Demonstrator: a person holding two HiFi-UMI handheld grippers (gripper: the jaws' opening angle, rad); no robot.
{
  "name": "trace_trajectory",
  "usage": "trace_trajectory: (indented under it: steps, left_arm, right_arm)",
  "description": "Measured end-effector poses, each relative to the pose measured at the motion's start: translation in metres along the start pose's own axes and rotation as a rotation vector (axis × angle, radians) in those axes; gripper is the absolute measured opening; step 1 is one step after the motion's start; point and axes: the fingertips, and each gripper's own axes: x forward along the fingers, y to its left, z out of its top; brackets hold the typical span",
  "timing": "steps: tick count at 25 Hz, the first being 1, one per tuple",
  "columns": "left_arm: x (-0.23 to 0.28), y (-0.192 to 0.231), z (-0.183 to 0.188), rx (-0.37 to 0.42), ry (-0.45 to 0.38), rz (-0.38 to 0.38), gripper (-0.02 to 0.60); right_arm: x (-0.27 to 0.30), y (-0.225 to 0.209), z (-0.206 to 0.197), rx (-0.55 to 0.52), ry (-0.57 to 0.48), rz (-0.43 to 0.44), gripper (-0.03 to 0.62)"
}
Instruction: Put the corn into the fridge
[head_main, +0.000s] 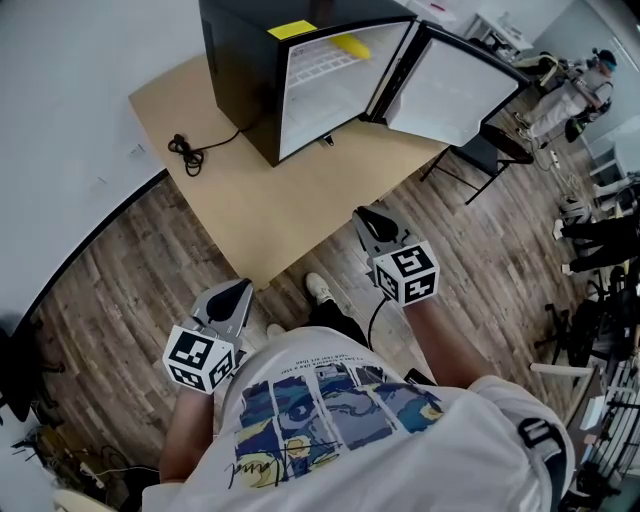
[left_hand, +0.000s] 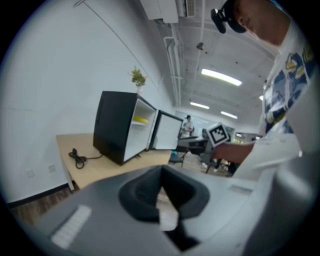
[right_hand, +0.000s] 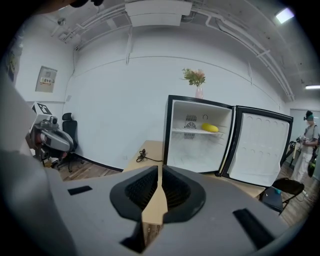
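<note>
The yellow corn (head_main: 350, 44) lies on the upper shelf of the small black fridge (head_main: 240, 70), whose door (head_main: 450, 85) is swung wide open to the right. In the right gripper view the corn (right_hand: 210, 128) rests on the wire shelf, and it shows as a small yellow spot (left_hand: 141, 120) in the left gripper view. My right gripper (head_main: 362, 214) hovers over the table's near edge, well short of the fridge, jaws shut with nothing between them (right_hand: 160, 167). My left gripper (head_main: 243, 285) hangs lower and nearer my body, over the floor; its jaws (left_hand: 161, 170) meet at the tips, empty.
The fridge stands on a low wooden table (head_main: 250, 210) with its black cable (head_main: 185, 152) coiled at the left. A folding chair (head_main: 480, 155) stands under the open door. A person (head_main: 575, 90) stands far back right. A flower vase (right_hand: 196, 80) tops the fridge.
</note>
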Motion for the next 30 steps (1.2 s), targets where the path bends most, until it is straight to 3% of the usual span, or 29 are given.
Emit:
trace_trajectory:
  steps: [30]
  left_arm:
    - [-0.038,-0.006,-0.018,-0.026,-0.017,0.028,0.009]
  right_arm:
    - [-0.011,0.051,-0.001,-0.013,-0.009,0.069,0.026]
